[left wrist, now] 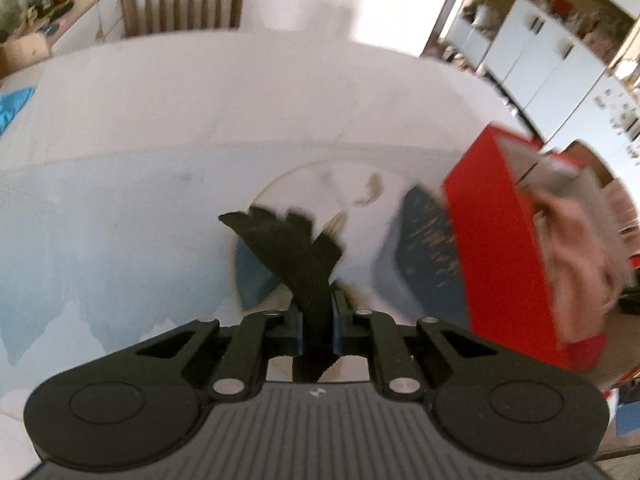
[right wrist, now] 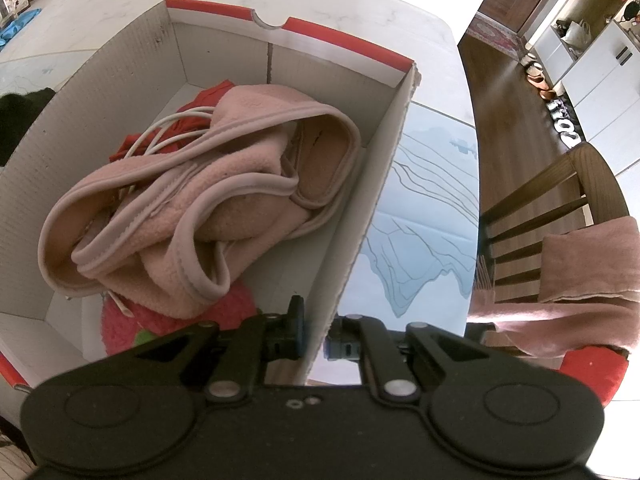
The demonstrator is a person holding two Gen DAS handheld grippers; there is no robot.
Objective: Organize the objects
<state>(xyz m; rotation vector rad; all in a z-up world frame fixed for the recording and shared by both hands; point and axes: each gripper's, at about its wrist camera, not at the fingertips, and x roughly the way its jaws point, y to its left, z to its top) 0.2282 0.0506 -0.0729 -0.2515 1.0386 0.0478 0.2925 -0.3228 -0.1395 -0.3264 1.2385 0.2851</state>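
Note:
My left gripper is shut on a black strap and holds it above the table's blue-and-white cloth. The red cardboard box is to its right, blurred, with pink fabric showing in it. My right gripper is shut on the right wall of that box, one finger inside, one outside. In the box lie pink fleece slippers, a white cable, a red cloth and a pink fuzzy item. The black strap shows at the left edge.
A round placemat and a dark blue item lie on the table under the strap. A wooden chair stands at the far side. Another chair with a pink towel stands right of the table. A blue object lies far left.

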